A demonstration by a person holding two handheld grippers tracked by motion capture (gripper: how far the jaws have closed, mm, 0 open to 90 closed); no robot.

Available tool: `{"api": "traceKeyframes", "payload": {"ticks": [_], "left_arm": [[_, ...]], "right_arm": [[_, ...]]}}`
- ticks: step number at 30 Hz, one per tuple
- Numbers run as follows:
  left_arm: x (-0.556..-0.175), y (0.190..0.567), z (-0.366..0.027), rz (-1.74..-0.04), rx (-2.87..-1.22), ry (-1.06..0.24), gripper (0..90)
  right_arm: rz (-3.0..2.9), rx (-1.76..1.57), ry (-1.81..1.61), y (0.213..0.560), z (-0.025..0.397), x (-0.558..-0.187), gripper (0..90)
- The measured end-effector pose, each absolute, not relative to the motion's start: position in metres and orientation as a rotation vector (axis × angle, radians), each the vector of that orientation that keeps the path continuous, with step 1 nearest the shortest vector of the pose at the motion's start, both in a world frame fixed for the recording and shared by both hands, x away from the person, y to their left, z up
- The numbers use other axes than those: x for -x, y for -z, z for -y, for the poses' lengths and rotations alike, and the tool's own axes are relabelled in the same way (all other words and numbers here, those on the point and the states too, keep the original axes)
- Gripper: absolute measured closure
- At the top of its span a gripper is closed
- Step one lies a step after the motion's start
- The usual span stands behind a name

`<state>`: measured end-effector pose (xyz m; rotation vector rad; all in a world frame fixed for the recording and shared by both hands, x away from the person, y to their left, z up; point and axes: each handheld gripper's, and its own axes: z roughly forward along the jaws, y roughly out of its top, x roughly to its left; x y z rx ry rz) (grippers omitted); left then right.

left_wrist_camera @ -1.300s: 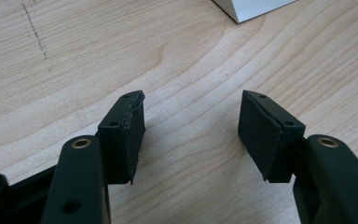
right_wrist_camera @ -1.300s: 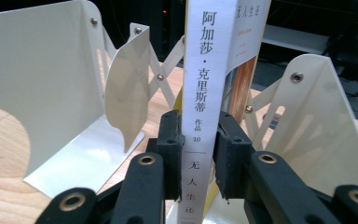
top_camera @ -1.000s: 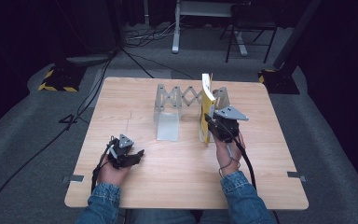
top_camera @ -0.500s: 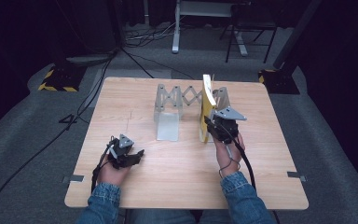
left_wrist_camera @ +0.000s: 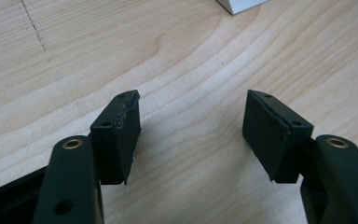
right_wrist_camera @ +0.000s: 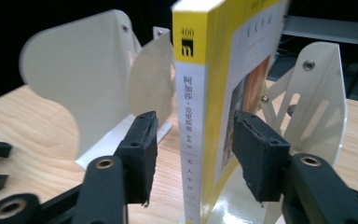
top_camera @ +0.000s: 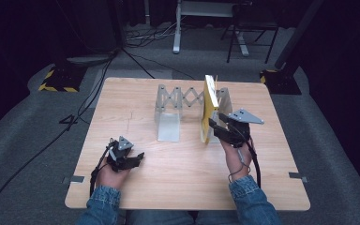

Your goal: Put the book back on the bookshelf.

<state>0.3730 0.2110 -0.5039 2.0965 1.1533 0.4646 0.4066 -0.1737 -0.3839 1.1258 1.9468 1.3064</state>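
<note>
Right gripper view: right gripper [right_wrist_camera: 193,140], jaws spread, straddles the upright book [right_wrist_camera: 214,93] in the rack [right_wrist_camera: 321,93], ungrasped; left gripper [left_wrist_camera: 191,130] rests spread.

I see grey carpet [top_camera: 37,154] around the wooden table [top_camera: 178,187], a metal stand [top_camera: 206,18] beyond it in darkness, and hazard-striped blocks [top_camera: 56,84] at its far corners.

A light wooden table [top_camera: 136,103] carries a white expandable book rack [top_camera: 177,104] at its far middle, with a yellow book [top_camera: 209,105] standing upright at the rack's right end.
</note>
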Motion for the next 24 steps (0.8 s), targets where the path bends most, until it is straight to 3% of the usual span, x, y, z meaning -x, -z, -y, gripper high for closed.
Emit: {"api": "traceKeyframes", "payload": {"ticks": [9,24], "left_arm": [[-0.360,0.504,-0.226,-1.163,-2.100,-0.461,32.9],[-0.360,0.504,-0.228,-1.160,-2.103,-0.457,30.5]], "right_arm": [[-2.009,-1.035,-1.337,0.372,0.205,-0.390,40.9],[-2.059,-1.084,-1.287,0.381,0.265,-0.375,35.9]]}}
